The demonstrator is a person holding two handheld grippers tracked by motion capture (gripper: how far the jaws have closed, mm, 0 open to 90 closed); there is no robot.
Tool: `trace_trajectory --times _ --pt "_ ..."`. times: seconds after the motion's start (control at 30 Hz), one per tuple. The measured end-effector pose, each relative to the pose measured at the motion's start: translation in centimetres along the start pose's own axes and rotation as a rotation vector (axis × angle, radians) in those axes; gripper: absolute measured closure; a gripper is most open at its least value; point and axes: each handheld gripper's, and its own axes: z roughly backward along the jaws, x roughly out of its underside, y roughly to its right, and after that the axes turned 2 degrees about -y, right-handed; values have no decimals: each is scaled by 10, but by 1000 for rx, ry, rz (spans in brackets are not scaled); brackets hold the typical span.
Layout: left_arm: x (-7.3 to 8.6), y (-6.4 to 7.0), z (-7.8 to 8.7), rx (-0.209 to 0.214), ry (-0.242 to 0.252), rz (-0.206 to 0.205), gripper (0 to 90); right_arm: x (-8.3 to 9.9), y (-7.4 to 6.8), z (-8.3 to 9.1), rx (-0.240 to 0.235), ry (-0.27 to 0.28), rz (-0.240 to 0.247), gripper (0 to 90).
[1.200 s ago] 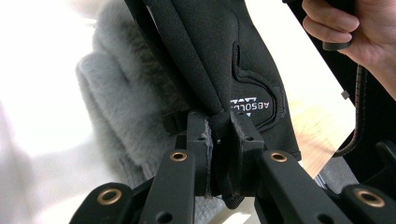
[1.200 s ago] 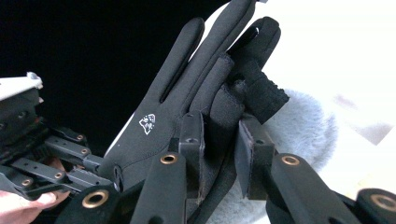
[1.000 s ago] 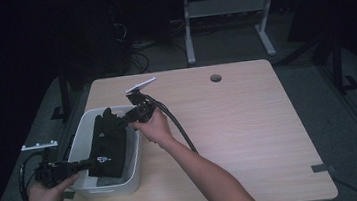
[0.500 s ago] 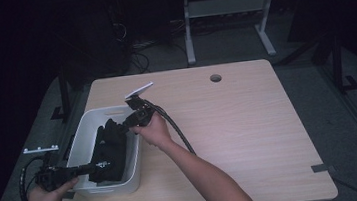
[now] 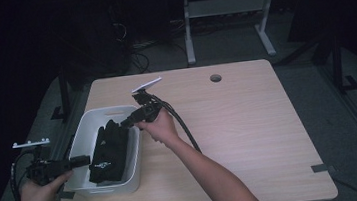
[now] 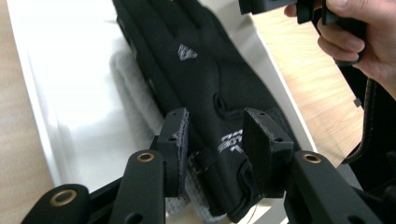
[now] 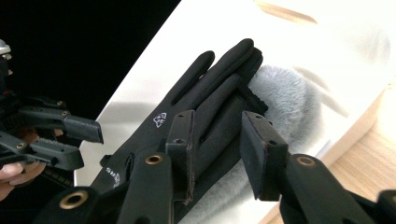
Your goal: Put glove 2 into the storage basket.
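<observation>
A black glove [image 5: 109, 150] with white logos lies lengthwise in a white bin [image 5: 81, 141] at the table's left. It rests on a grey fleecy item [image 7: 289, 102]. My left gripper [image 5: 83, 161] sits at the bin's left rim. It is open, with its jaws over the glove's cuff [image 6: 224, 140]. My right gripper [image 5: 127, 121] is also open and hangs over the bin's far right corner, above the glove's fingers [image 7: 219, 70]. Neither gripper holds anything. In the right gripper view, the left gripper [image 7: 70, 135] points in from the left.
The bin stands on a light wooden table [image 5: 250, 133] with a round cable hole [image 5: 215, 78] at the back. A thick black cable [image 5: 184, 125] trails from the right gripper across the table. A metal frame [image 5: 223, 20] stands beyond the table in the dark.
The left gripper has drawn back to the left, from over the glove's middle to the bin's left rim. The right gripper has shifted slightly nearer and lower over the bin's corner.
</observation>
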Motion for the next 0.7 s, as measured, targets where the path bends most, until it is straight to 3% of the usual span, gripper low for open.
trace_trajectory --times 0.7 --pt "-16 35 -16 48 11 -73 535 4 8 51 -24 88 29 548"
